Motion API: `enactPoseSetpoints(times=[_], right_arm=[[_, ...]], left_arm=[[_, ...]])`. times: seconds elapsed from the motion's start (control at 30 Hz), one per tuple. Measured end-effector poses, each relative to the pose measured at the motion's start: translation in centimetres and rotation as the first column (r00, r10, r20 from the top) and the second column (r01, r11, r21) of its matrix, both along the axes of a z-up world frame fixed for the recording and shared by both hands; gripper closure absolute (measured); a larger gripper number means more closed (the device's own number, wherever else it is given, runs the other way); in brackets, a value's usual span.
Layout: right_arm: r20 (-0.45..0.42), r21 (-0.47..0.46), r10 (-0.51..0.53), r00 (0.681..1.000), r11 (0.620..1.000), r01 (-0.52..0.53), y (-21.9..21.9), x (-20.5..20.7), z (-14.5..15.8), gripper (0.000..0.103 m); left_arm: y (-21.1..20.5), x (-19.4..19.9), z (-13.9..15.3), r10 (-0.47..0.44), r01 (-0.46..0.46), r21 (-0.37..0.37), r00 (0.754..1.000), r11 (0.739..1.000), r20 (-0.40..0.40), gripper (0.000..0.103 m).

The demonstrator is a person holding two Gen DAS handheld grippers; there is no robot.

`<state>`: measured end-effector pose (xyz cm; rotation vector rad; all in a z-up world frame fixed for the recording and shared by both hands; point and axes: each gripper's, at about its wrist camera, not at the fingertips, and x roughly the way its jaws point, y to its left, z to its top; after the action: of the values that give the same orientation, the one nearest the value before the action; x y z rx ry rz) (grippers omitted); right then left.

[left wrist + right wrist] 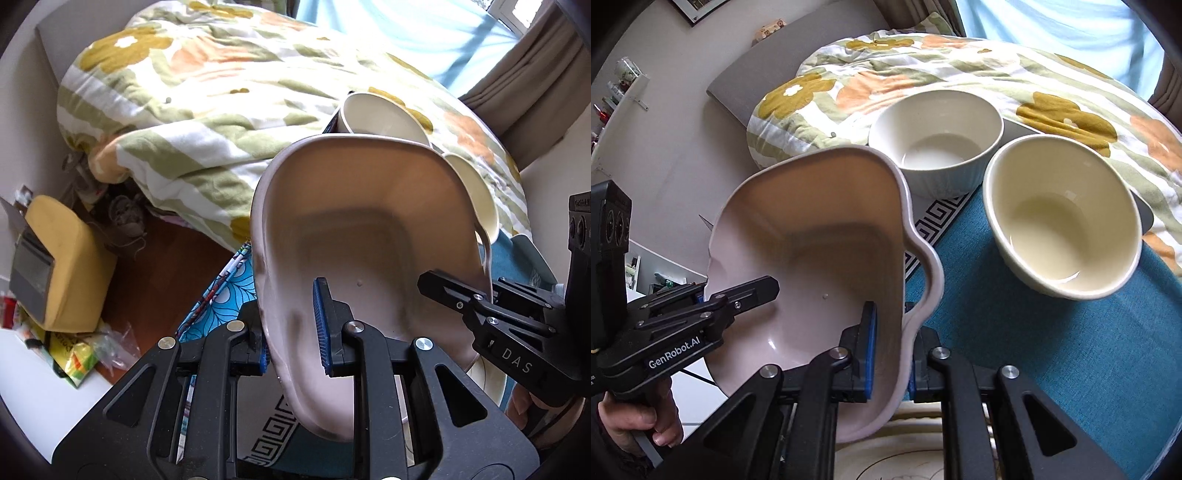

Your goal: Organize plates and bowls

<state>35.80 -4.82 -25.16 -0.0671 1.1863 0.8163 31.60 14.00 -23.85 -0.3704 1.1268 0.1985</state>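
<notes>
Clamping opposite walls of the pink dish (369, 229), the left gripper (295, 332) and right gripper (890, 350) are both closed on its rim, holding it tilted at centre frame. Two cream bowls (938, 140) (1060, 218) sit upper right on the teal cloth (1052, 350), beside the floral quilt (997, 70).

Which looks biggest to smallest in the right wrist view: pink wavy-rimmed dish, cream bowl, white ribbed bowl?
1. Pink wavy-rimmed dish, though nearest the camera.
2. Cream bowl.
3. White ribbed bowl, farther back, so their true ranking is unsure.

Home bedroom: bed's floral duvet (207, 110).
</notes>
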Motion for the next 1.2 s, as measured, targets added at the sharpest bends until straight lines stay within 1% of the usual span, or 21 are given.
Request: enactPoseSetpoints(times=[0.17, 0.33, 0.47, 0.6, 0.77, 0.93, 1.07, 1.2], right_arm=[[0.035, 0.054, -0.059, 0.998, 0.997, 0.057, -5.0, -1.7, 3.3, 0.091], [0.090, 0.090, -0.156, 0.984, 0.985, 0.148, -12.3, -4.1, 6.6, 0.091], [0.110, 0.099, -0.246, 0.963, 0.967, 0.236, -17.9, -6.8, 8.2, 0.091], [0.122, 0.094, -0.336, 0.934, 0.941, 0.326, -23.3, -9.5, 8.8, 0.091], [0.109, 0.064, -0.444, 0.889, 0.896, 0.439, -29.9, -12.5, 8.2, 0.091], [0.062, 0.013, -0.539, 0.840, 0.842, 0.539, -35.6, -13.7, 5.5, 0.091], [0.023, -0.036, -0.588, 0.809, 0.808, 0.588, -38.1, -14.0, 2.6, 0.091], [-0.007, -0.064, -0.618, 0.786, 0.785, 0.616, -39.8, -14.3, 0.0, 0.091]], left_arm=[[-4.3, -1.4, 4.5, -0.057, 0.054, 0.054, 0.996, 0.997, 0.067, 0.086], [-10.5, -3.1, 8.1, -0.155, 0.147, 0.073, 0.980, 0.986, 0.127, 0.086], [-16.2, -4.4, 10.0, -0.240, 0.231, 0.075, 0.959, 0.970, 0.151, 0.086], [-22.3, -5.7, 10.6, -0.326, 0.321, 0.059, 0.932, 0.945, 0.155, 0.086], [-29.6, -6.6, 9.4, -0.429, 0.432, 0.015, 0.892, 0.902, 0.141, 0.086], [-37.0, -6.5, 6.2, -0.528, 0.531, -0.016, 0.844, 0.847, 0.095, 0.086], [-40.9, -6.0, 2.6, -0.580, 0.582, -0.037, 0.813, 0.813, 0.043, 0.086], [-43.0, -5.6, -0.7, -0.610, 0.609, -0.057, 0.792, 0.791, -0.008, 0.086]])
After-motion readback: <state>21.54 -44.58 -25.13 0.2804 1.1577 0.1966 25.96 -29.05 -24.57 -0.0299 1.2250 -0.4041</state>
